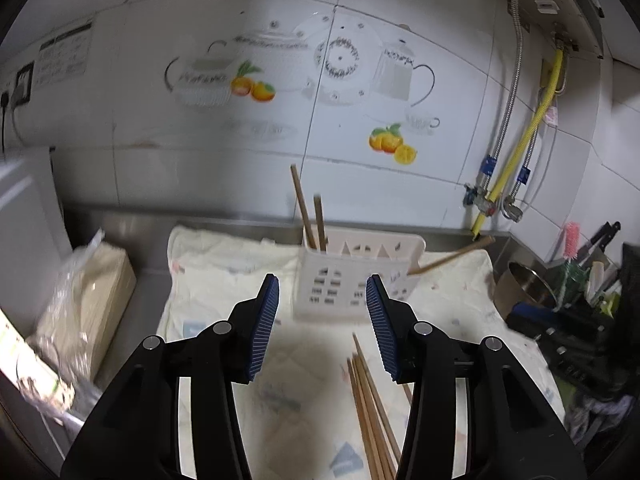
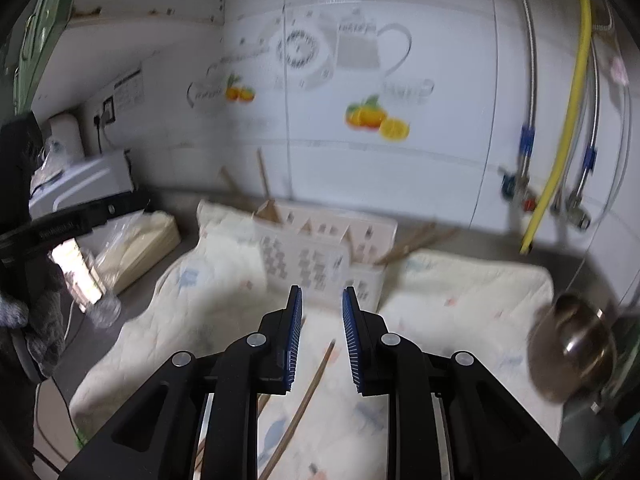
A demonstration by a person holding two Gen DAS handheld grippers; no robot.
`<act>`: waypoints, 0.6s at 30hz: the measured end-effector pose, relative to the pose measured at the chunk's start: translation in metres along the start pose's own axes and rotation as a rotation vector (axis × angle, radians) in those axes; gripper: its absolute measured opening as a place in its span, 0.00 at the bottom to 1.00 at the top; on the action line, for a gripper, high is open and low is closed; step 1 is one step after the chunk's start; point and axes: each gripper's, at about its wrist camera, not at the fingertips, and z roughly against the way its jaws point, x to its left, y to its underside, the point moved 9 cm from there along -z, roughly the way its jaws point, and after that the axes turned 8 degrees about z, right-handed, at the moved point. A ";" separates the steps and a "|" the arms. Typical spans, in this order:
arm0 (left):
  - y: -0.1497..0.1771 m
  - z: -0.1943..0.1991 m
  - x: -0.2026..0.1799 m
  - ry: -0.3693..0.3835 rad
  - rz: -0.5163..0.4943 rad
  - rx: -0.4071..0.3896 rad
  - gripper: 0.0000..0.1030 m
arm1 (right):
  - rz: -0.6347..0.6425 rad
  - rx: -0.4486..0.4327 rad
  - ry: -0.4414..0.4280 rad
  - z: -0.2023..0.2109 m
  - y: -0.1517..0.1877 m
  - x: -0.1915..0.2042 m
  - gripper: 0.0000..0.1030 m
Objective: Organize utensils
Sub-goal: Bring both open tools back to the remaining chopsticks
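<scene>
Two chopsticks (image 1: 308, 208) seen upright in holder (image 1: 352, 280); one (image 1: 452, 256) leaning at right side. Bundle (image 1: 372, 412) left on cloth (image 1: 224, 280). Left gripper (image 1: 322, 300) spread wide, empty. Right gripper (image 2: 322, 312) part-open, empty. Task judged partly done.

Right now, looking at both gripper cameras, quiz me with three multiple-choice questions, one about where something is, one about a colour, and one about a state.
1. Where do the loose chopsticks lie?
A. on the cloth in front of the white holder
B. inside the steel pot
C. on the plastic bag at the left

2. What colour are the pads on the gripper fingers?
A. red
B. blue
C. yellow

3. What is the left gripper doing?
A. shut on a chopstick
B. shut on the holder
C. open, holding nothing

Answers: 1 A, they rest on the pale cloth nearer the camera than the white holder. 2 B, both ribbed pads are dark blue. 3 C, the jaws stand wide apart with nothing between them.
</scene>
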 end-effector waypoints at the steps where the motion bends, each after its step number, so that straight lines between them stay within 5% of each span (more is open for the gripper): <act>1: 0.004 0.001 0.001 -0.006 -0.002 0.000 0.45 | -0.001 0.011 -0.004 -0.002 0.006 0.003 0.20; 18: 0.090 0.008 0.025 -0.073 0.013 0.085 0.47 | -0.058 0.206 -0.069 -0.042 0.125 0.053 0.20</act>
